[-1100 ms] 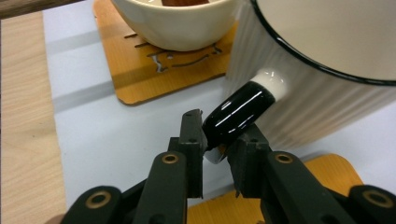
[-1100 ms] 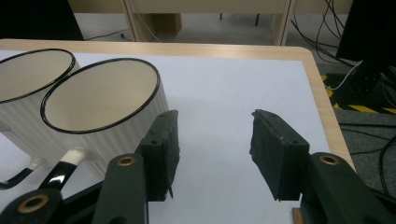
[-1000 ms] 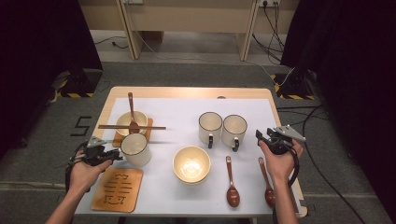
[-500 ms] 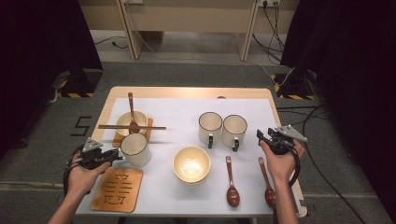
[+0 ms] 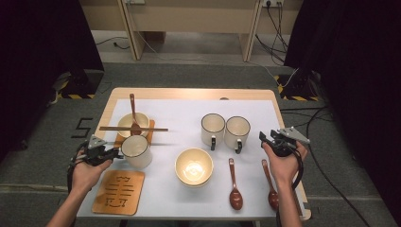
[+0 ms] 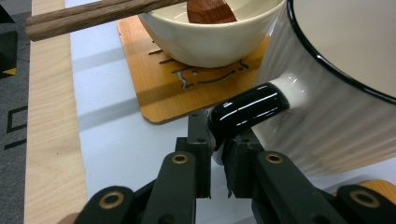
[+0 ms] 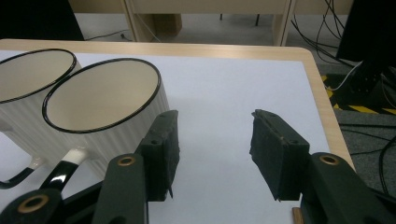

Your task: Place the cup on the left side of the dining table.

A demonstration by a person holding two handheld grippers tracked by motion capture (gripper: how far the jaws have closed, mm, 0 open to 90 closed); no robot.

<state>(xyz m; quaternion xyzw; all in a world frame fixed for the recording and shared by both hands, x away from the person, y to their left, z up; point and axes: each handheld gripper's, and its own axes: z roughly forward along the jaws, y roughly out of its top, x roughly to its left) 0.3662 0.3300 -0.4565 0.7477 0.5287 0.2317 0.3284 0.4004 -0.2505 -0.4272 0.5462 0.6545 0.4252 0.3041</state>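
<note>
Left gripper (image 6: 215, 154), lower centre of frame, has just been closing and pinches the black handle (image 6: 247, 109) of the ribbed mug (image 6: 336, 93). Right gripper (image 7: 212, 154) spread, holding nothing, beside the two mugs (image 7: 100, 109) on the bench (image 7: 233, 93).

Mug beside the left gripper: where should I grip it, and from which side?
Grip the mug by its black handle, coming level from the person's left, where the handle sticks out. The ribbed body looks too wide. The left gripper has just been closing its jaws there, with the handle between them.
</note>
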